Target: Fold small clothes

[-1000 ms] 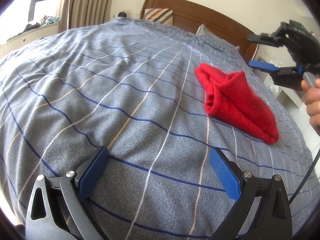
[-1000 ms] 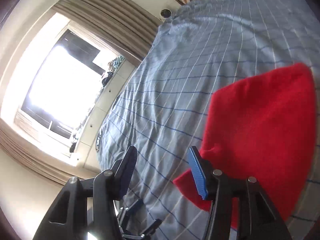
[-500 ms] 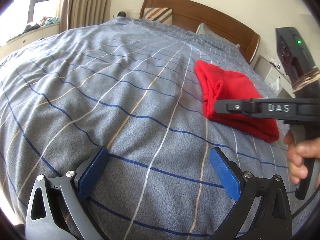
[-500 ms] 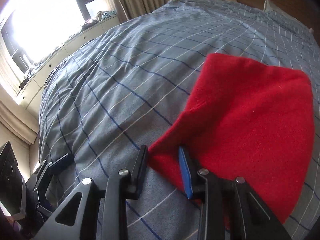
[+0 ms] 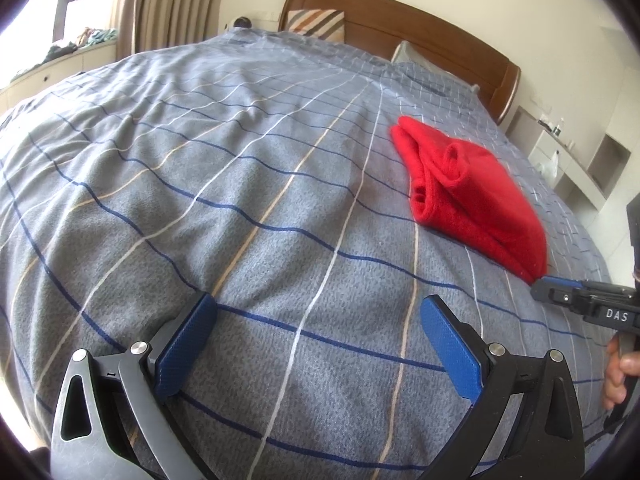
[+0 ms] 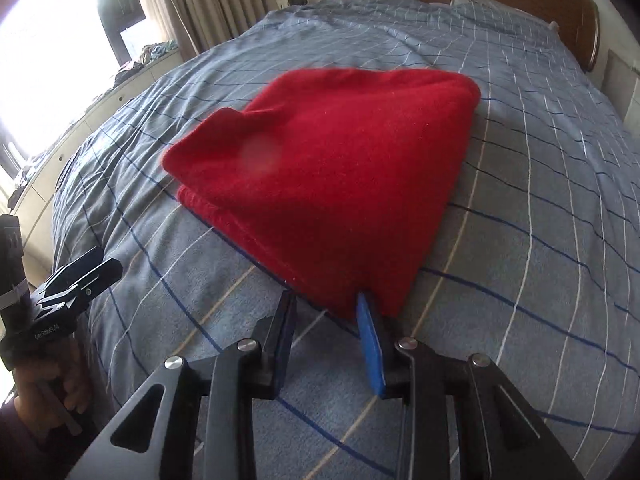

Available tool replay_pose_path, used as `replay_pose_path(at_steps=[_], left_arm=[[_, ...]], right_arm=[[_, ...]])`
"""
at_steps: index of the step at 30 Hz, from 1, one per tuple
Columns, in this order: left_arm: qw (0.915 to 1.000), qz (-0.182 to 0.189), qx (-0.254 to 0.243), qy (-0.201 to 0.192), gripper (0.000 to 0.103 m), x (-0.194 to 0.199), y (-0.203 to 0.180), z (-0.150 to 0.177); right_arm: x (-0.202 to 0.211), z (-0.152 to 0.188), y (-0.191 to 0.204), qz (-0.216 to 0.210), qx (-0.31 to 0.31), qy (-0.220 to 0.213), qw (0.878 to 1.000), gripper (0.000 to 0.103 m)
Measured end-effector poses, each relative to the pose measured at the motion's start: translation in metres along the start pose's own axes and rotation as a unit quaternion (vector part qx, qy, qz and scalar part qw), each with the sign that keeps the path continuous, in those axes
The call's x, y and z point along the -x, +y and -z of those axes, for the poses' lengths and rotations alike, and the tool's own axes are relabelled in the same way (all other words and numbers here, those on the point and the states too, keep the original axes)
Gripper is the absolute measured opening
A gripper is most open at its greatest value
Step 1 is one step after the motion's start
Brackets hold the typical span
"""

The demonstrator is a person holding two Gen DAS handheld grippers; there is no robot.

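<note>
A folded red garment (image 5: pixel 472 196) lies on the grey checked bedspread (image 5: pixel 200 168), on the right side of the bed. In the right wrist view the garment (image 6: pixel 340 168) fills the middle, and my right gripper (image 6: pixel 324 304) sits at its near corner. The jaws are narrowed but apart; the right fingertip (image 6: pixel 362 304) touches the cloth's edge and bedspread shows between the pads. From the left wrist view the right gripper (image 5: pixel 538 286) meets that same corner. My left gripper (image 5: pixel 316 320) rests wide open on the bedspread, away from the garment, holding nothing.
A wooden headboard (image 5: pixel 400 36) with a striped pillow (image 5: pixel 316 24) stands at the far end. White shelving (image 5: pixel 576 160) lines the right side of the bed. A low cabinet (image 6: pixel 80 128) under the bright window runs along the left. A hand (image 5: pixel 616 372) grips the right tool.
The right gripper swung down from above the bed to the garment's near corner, and its jaws narrowed. The left gripper stayed where it was.
</note>
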State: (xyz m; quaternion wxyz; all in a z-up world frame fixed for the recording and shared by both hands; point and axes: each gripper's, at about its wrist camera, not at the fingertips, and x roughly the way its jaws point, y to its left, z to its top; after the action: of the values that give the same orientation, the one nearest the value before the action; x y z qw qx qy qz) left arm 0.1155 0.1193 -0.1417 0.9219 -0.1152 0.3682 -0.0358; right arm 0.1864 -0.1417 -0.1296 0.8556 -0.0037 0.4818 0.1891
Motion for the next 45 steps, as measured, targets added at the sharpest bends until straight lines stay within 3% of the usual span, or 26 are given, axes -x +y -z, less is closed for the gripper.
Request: replay_pose_path(at_steps=[3,7,14,29,30,33,38,40,45], left_arm=[[0.9999,-0.013,-0.012,0.001,0.102,-0.002,-0.005,0.001],[0.9987,-0.037,-0.036,0.003,0.102,-0.004,-0.012,0.004],[0.9974,-0.051,-0.051,0.002,0.102,-0.006,-0.014,0.006],[0.9959,-0.061,-0.066,0.008,0.102,-0.005,-0.022,0.009],[0.9970,-0.044,-0.061,0.015,0.102,-0.001,-0.022,0.005],[0.9977,0.063,-0.024,0.008,0.102,0.010,-0.021,-0.023],[0.9833,0.173,0.025,0.052,0.102,-0.028,-0.050,-0.102],[0.9790,0.184,0.025,0.085,0.102,-0.058,-0.067,-0.126],[0.9803,0.119,0.003,0.158,0.102,-0.126,-0.084,-0.141]], right_arm=[[0.017,0.019,0.008,-0.013,-0.010,-0.011,1.000,0.036],[0.043,0.057,0.013,0.012,-0.001,-0.038,0.999,0.053],[0.072,0.105,-0.016,0.029,-0.067,-0.077,0.994,0.060],[0.077,0.120,-0.031,0.052,-0.071,-0.087,0.992,0.063],[0.078,0.119,-0.032,0.055,-0.072,-0.085,0.992,0.063],[0.085,0.105,-0.044,0.046,-0.086,-0.089,0.991,0.065],[0.076,0.042,-0.075,-0.007,-0.139,-0.109,0.984,0.074],[0.059,0.009,-0.089,-0.051,-0.172,-0.110,0.978,0.076],[-0.011,-0.057,-0.119,-0.140,-0.260,-0.065,0.953,0.076]])
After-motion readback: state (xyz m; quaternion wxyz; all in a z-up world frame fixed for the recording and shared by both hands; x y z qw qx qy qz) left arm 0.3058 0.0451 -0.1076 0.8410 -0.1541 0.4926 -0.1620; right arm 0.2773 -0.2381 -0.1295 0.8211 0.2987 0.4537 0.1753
